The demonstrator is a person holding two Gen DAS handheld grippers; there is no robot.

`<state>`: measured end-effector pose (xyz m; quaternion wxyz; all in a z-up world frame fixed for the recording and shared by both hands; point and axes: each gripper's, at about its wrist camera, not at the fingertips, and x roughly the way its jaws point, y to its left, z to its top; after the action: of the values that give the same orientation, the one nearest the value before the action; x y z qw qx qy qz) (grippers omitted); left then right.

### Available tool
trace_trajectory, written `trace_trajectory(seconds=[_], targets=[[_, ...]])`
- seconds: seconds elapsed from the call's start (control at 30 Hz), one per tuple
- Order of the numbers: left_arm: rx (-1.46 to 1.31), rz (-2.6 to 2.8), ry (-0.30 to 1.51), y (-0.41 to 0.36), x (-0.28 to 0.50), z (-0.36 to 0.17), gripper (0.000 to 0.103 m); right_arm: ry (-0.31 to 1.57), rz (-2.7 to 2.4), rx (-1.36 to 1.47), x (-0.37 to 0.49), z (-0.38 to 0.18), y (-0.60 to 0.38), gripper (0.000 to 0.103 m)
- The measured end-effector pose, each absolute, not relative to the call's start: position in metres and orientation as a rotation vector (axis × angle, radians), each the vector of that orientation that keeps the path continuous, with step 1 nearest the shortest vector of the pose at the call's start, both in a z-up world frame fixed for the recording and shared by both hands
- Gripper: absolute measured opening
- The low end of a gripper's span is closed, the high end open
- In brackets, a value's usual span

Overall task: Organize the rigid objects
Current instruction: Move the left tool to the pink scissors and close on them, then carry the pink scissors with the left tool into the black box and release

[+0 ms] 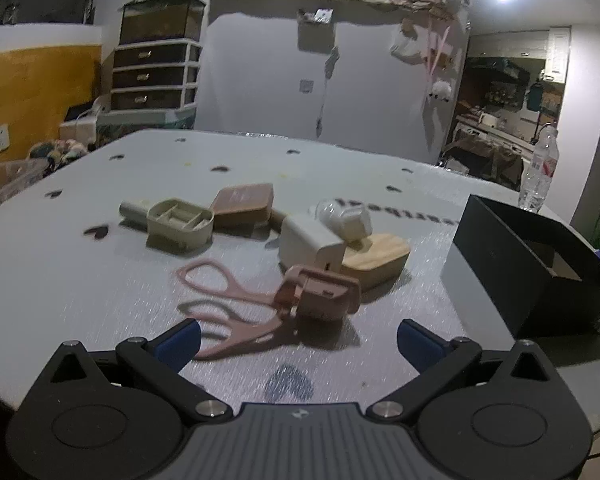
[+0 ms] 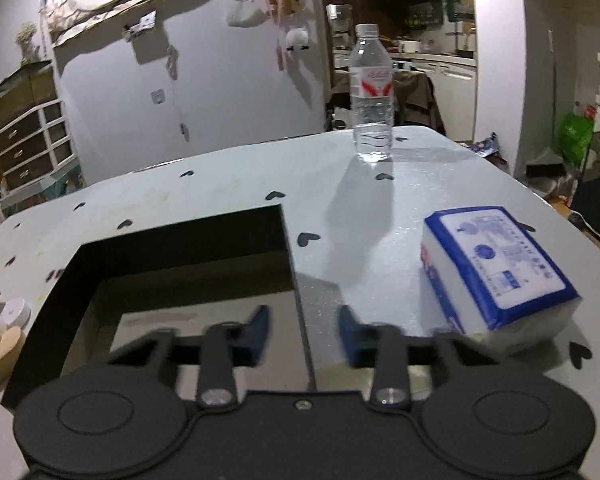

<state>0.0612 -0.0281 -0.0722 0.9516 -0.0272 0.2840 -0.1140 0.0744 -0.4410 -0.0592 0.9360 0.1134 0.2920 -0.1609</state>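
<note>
the rigid objects lie in a loose cluster at the middle of the counter [image 1: 80,280], left of the black box [image 1: 540,264] that most likely serves as their container. nearest the left tool [image 1: 298,340] are the pink scissors [image 1: 228,300], flat on the counter with the handle loops to the left and the blades under a pink block-shaped item [image 1: 324,294]. just beyond sit a white charger block [image 1: 312,244] touching a pale wooden lid [image 1: 374,262], a white rounded case [image 1: 346,216], a beige compartment tray [image 1: 180,226] and a tan flat case [image 1: 242,204]. all appear hard-shelled and small enough for a pinch grip. the left tool is released, fingers spread wide, nothing between them, aimed down at the scissors, presumably lining up a pick. the right tool [image 2: 304,334] hangs over the near right wall of the box, its blurred fingers narrowed but apart, straddling the wall without visibly pressing it, grasping nothing. a tissue pack [image 2: 500,272] and a water bottle [image 2: 372,92] stand to the right and far.
</note>
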Motion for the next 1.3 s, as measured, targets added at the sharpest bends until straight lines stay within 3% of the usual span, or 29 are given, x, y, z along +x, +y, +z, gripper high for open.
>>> trace_trajectory(seconds=[0.17, 0.33, 0.53, 0.67, 1.0, 1.3], targets=[[-0.022, -0.242, 0.537, -0.038, 0.066, -0.072, 0.093, 0.578, -0.333, 0.209, 0.073, -0.061, -0.442, 0.007], [0.012, -0.244, 0.522, -0.048, 0.074, -0.076, 0.082, 0.569, -0.329, 0.151, 0.072, -0.063, -0.437, 0.007], [0.028, -0.222, 0.536, -0.057, 0.088, -0.082, 0.076, 0.566, -0.335, 0.138, 0.073, -0.063, -0.435, 0.007], [0.058, -0.196, 0.519, -0.062, 0.09, -0.081, 0.058, 0.572, -0.332, 0.141, 0.074, -0.065, -0.436, 0.007], [0.045, -0.218, 0.488, -0.059, 0.088, -0.07, 0.057, 0.574, -0.329, 0.137, 0.076, -0.069, -0.437, 0.007], [0.011, -0.36, 0.455, -0.082, 0.108, -0.021, 0.057, 0.599, -0.327, 0.124, 0.079, -0.067, -0.435, 0.007]])
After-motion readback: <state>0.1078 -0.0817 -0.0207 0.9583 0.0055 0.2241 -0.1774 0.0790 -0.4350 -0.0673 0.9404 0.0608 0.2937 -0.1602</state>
